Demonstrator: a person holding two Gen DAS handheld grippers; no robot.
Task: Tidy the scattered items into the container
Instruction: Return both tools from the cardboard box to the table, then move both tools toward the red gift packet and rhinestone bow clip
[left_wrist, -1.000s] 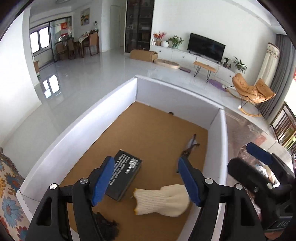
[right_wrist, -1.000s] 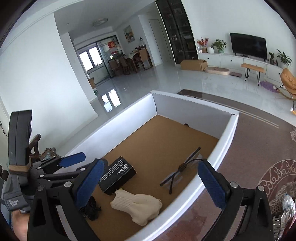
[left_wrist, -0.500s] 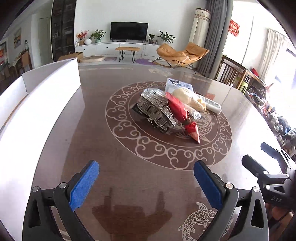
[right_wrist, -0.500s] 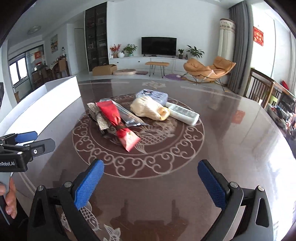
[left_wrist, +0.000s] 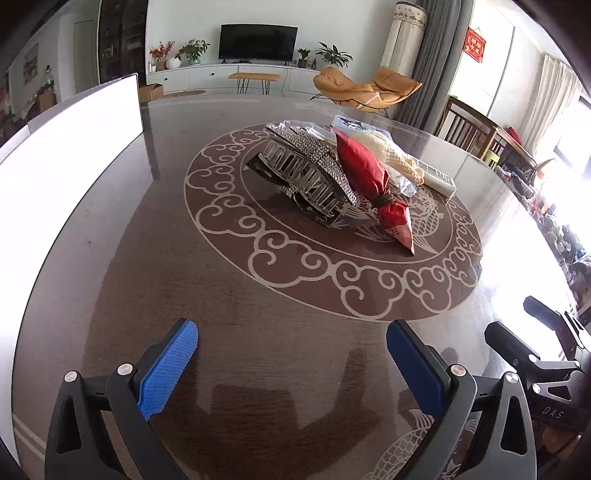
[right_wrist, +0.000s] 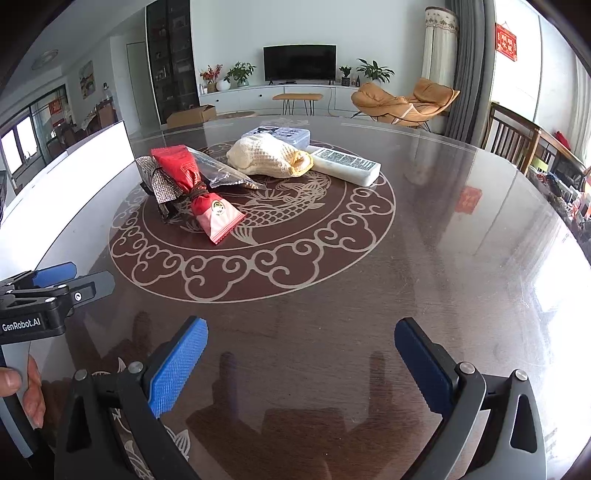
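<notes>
My left gripper: ribbed blue pads, jaws just spread wide, empty.
My right gripper: same, apart.
Red packet: glossy, cinched.
Knit glove: cream.

"GenRobot.AI" is printed in white on the black body of the left gripper, seen at the left edge of the right wrist view. "DAS" is marked on the right gripper in the left wrist view. Print on the white remote and the red wall hanging cannot be read.
</notes>
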